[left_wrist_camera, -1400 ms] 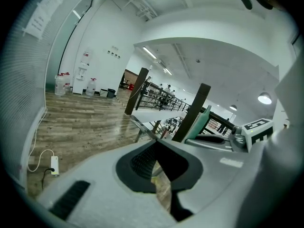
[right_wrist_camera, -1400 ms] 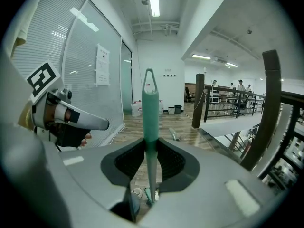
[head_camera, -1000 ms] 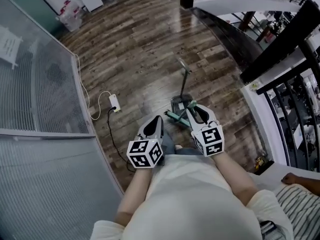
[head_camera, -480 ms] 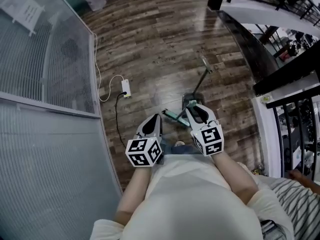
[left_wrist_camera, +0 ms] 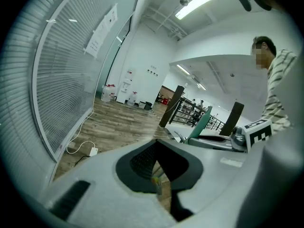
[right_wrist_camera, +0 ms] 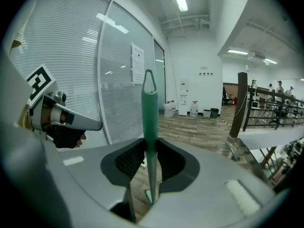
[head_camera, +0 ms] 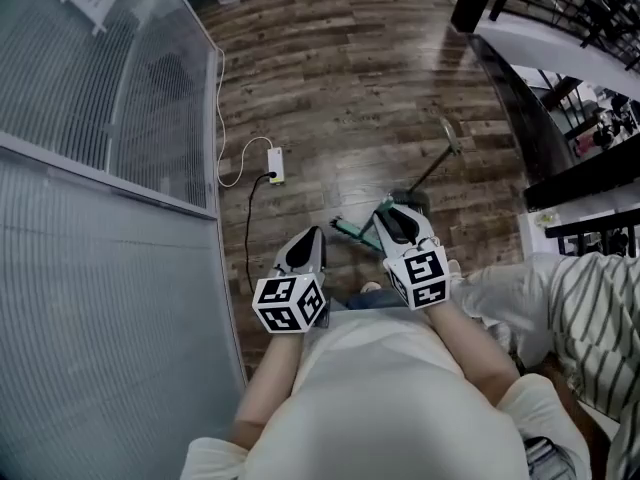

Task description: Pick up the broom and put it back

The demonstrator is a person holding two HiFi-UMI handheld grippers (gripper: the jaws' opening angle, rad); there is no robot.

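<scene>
My right gripper is shut on the broom's green handle. In the right gripper view the handle stands upright between the pads, its hanging loop at the top. In the head view a short green length of the broom sticks out to the left of the jaws, above the wooden floor. The rest of the broom is hidden under the gripper. My left gripper hangs beside it at waist height, fingers together with nothing in them. From the left gripper view the right gripper and the green handle show at the right.
A long-handled dustpan stands on the floor just beyond the right gripper. A white power strip with its cable lies to the left. A glass partition with blinds runs along the left. A person in a striped shirt stands close on the right, with a railing behind.
The whole view has swung: the floor, dustpan and power strip slid rightward and the partition fills more of the left. The person in the striped shirt has come in closer at the right. Both grippers keep their pose.
</scene>
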